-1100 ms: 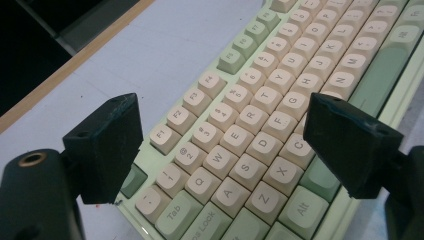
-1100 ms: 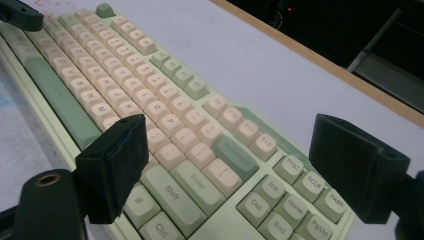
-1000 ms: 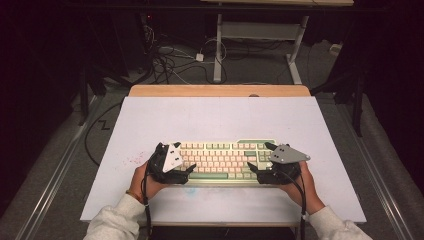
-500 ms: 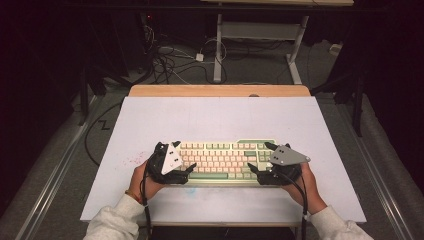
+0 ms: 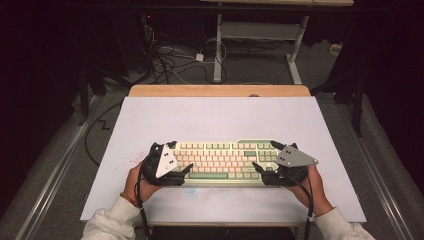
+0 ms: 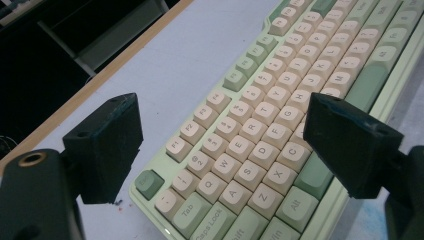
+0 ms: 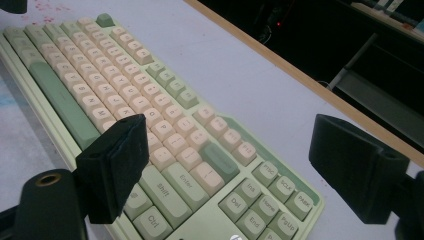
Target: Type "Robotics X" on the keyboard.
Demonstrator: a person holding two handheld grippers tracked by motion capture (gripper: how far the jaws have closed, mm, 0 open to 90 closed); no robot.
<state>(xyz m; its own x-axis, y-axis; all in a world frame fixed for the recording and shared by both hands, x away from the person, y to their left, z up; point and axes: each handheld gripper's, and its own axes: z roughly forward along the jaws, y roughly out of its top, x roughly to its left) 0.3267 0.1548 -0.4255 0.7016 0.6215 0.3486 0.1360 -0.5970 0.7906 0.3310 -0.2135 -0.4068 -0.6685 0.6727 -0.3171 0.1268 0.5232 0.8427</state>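
A pale green keyboard with cream and green keys lies flat near the front of the white table. My left gripper sits at its left end, jaws wide apart around that end of the keyboard; its own view puts the midpoint over the letter keys. At the right end my right gripper is open too, its jaws straddling the keyboard above the Enter and Shift keys, midpoint. Neither pair of jaws presses on the case.
A wooden strip edges the table's far side. Beyond it are cables on the floor and a white desk frame. Faint red marks stain the table left of the keyboard. A person's hands and light sleeves come in from below.
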